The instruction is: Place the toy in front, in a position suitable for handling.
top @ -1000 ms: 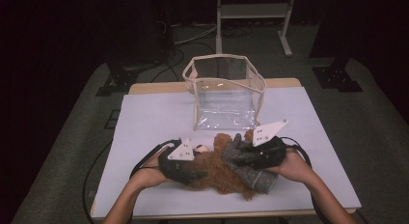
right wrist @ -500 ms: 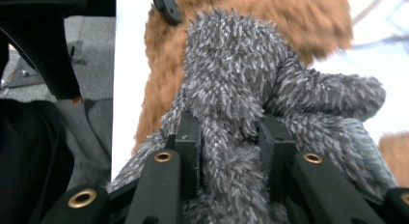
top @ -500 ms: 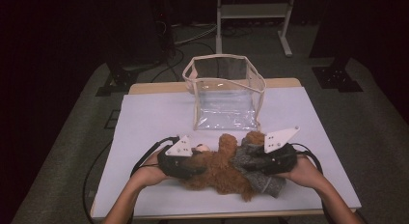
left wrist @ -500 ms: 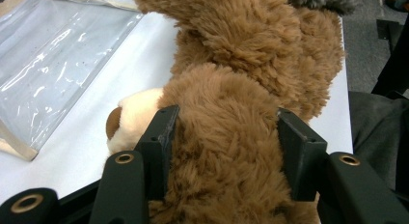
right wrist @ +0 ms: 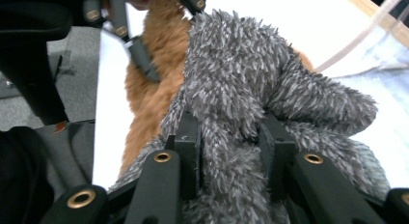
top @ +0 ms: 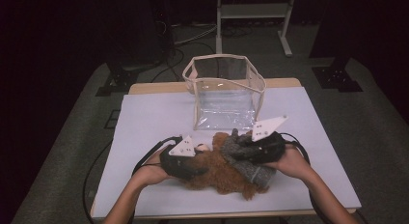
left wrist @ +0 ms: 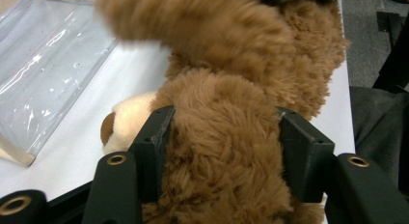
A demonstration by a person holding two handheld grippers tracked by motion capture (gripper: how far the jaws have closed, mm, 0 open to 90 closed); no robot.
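Note:
A brown plush toy (top: 217,175) lies on the white table (top: 144,118) near its front edge, with a grey fuzzy cloth (top: 258,173) over its right half. My left gripper (top: 201,169) comes in from the left and is shut on the toy's brown fur (left wrist: 231,55); its jaws press into the pile at my left gripper (left wrist: 222,149). From the right, my right gripper (top: 237,151) is shut on a fold of the grey cloth (right wrist: 231,74), pinched at my right gripper (right wrist: 229,154). Brown fur (right wrist: 154,89) shows behind the cloth.
A clear plastic bag (top: 226,96) with cream trim stands open-topped behind the toy at the table's middle back; its wall (left wrist: 43,69) lies close to the toy. Cables trail off the front left. A metal stand (top: 251,21) is on the floor beyond.
The right gripper went right with the grey cloth, then came back left. The left gripper has hardly moved and keeps its hold on the toy.

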